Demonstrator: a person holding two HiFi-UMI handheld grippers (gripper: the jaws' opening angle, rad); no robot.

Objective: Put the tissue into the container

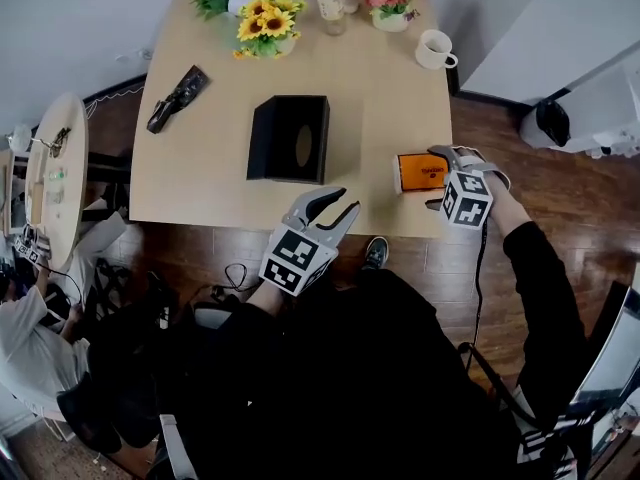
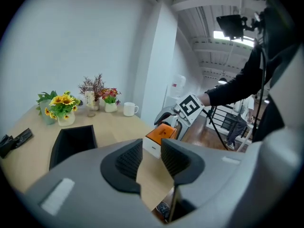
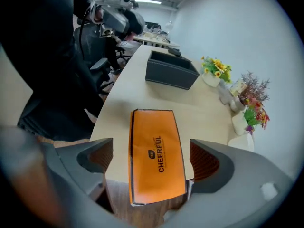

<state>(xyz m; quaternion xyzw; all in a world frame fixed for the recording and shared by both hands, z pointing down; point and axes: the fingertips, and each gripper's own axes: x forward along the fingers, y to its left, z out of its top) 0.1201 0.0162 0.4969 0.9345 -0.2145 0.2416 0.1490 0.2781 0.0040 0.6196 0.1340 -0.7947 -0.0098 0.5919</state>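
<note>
Right gripper (image 3: 153,156) gapes astride tissue pack (image 3: 155,127); black container (image 3: 170,73) beyond; mug (image 1: 433,49) apart.

The left gripper (image 2: 151,155) fills the foreground, its 2 dark ribbed pads (image 2: 128,159) a narrow gap apart with nothing between them. Past them lies a pale wooden table (image 2: 111,127). An open black container (image 2: 71,144) stands on it at the left. An orange-topped tissue pack (image 2: 160,133) sits at the table's near edge, with the right gripper (image 2: 171,122) and its marker cube (image 2: 190,107) just beside it on a black sleeve (image 2: 235,82). Along the far edge stand sunflowers (image 2: 61,107), 2 smaller flower pots (image 2: 110,106) and 1 white mug (image 2: 129,109).
</note>
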